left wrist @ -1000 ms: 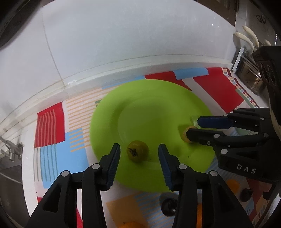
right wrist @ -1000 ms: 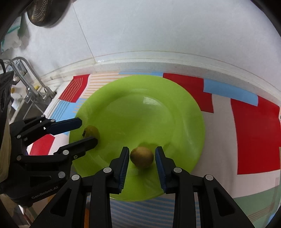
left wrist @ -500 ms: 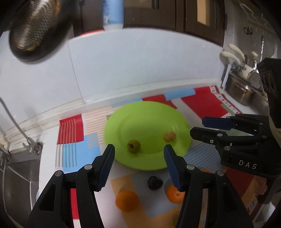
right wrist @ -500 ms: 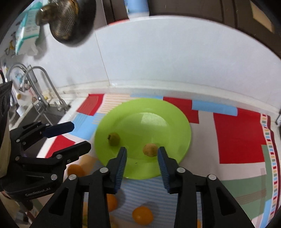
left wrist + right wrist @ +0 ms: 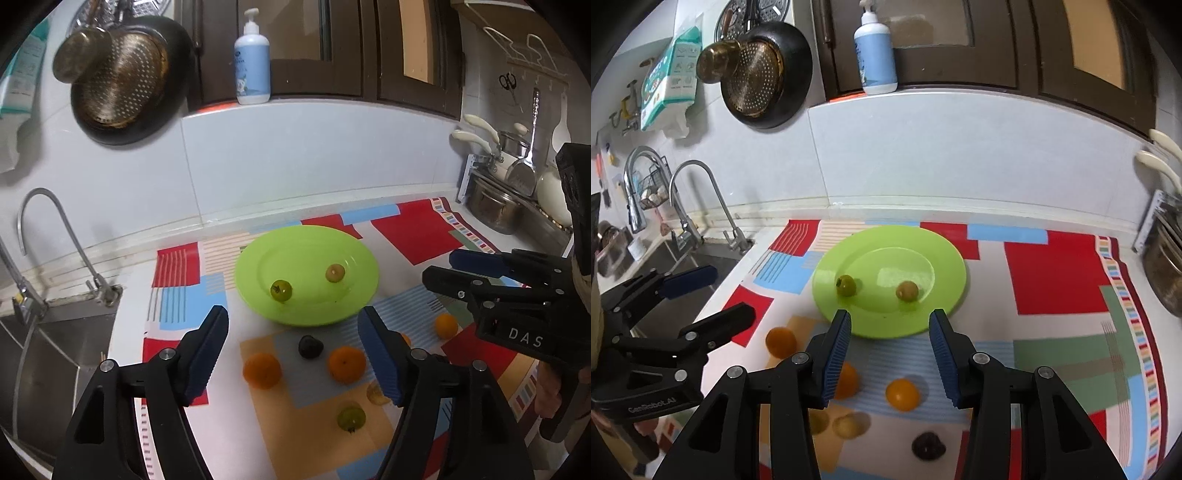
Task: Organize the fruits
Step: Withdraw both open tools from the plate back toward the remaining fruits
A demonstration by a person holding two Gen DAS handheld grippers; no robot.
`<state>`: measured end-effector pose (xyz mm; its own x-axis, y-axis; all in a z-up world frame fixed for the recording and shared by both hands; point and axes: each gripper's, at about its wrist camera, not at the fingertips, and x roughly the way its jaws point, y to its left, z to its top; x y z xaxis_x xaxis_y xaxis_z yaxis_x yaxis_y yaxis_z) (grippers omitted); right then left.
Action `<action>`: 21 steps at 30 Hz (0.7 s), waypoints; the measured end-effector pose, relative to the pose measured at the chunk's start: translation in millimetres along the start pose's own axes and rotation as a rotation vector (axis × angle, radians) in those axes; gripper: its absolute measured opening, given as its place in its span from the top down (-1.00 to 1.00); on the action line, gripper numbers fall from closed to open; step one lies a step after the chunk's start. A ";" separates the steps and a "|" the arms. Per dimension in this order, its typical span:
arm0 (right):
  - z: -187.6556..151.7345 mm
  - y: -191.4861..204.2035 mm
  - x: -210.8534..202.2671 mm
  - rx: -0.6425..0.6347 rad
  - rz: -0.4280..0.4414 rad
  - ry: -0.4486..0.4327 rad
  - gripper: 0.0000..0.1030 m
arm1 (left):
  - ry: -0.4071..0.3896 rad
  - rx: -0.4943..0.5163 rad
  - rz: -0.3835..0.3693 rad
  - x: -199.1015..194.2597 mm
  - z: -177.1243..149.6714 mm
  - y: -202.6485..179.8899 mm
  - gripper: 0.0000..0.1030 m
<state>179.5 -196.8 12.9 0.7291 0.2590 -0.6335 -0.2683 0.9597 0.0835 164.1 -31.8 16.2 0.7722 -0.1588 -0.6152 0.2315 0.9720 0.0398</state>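
Observation:
A green plate (image 5: 251,258) (image 5: 945,258) lies on the patterned mat and holds a green fruit (image 5: 281,290) (image 5: 846,285) and a yellow-brown fruit (image 5: 335,273) (image 5: 907,290). In front of it on the mat lie loose oranges (image 5: 346,363) (image 5: 902,395), a dark fruit (image 5: 310,346) (image 5: 928,445) and another green fruit (image 5: 351,418). My left gripper (image 5: 293,317) (image 5: 729,293) hovers above the plate's near edge, its jaws opening with nothing between them. To its right, my right gripper (image 5: 889,319) (image 5: 441,265) is also opening and holds nothing.
A sink with a curved tap (image 5: 55,236) (image 5: 701,199) sits at the left. Steel pots (image 5: 495,206) stand at the right. The white tiled wall runs behind the mat, with a pan (image 5: 122,81) hanging on it and a soap bottle (image 5: 252,59) on the ledge.
Both grippers have let go of the two fruits on the plate, drawn back and upward, and spread their jaws wider. The loose fruits on the mat have come into view.

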 end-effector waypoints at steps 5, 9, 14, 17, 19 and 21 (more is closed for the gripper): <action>-12.6 -0.7 -15.7 0.016 -0.016 -0.008 0.04 | -0.015 0.003 0.028 -16.6 -13.4 -7.3 -0.48; -23.9 -0.5 -24.8 0.023 -0.027 -0.005 0.04 | -0.009 -0.008 0.028 -22.8 -22.6 -12.1 -0.48; -37.5 -2.4 -33.8 0.014 -0.054 -0.002 0.04 | -0.003 -0.008 0.039 -25.1 -34.4 -18.9 -0.48; -44.0 -4.8 -35.8 0.010 -0.066 0.006 0.04 | 0.010 -0.007 0.039 -23.8 -41.6 -23.0 -0.48; -49.4 -6.8 -36.5 0.010 -0.071 0.013 0.04 | 0.016 -0.008 0.038 -22.6 -45.5 -25.4 -0.48; -53.5 -8.8 -36.3 0.012 -0.072 0.020 0.04 | 0.020 -0.007 0.038 -21.5 -48.9 -28.0 -0.48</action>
<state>121.7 -220.5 -5.9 0.7332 0.1876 -0.6537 -0.2081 0.9770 0.0469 112.1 -47.1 -10.2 0.7686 -0.1180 -0.6288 0.1975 0.9786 0.0578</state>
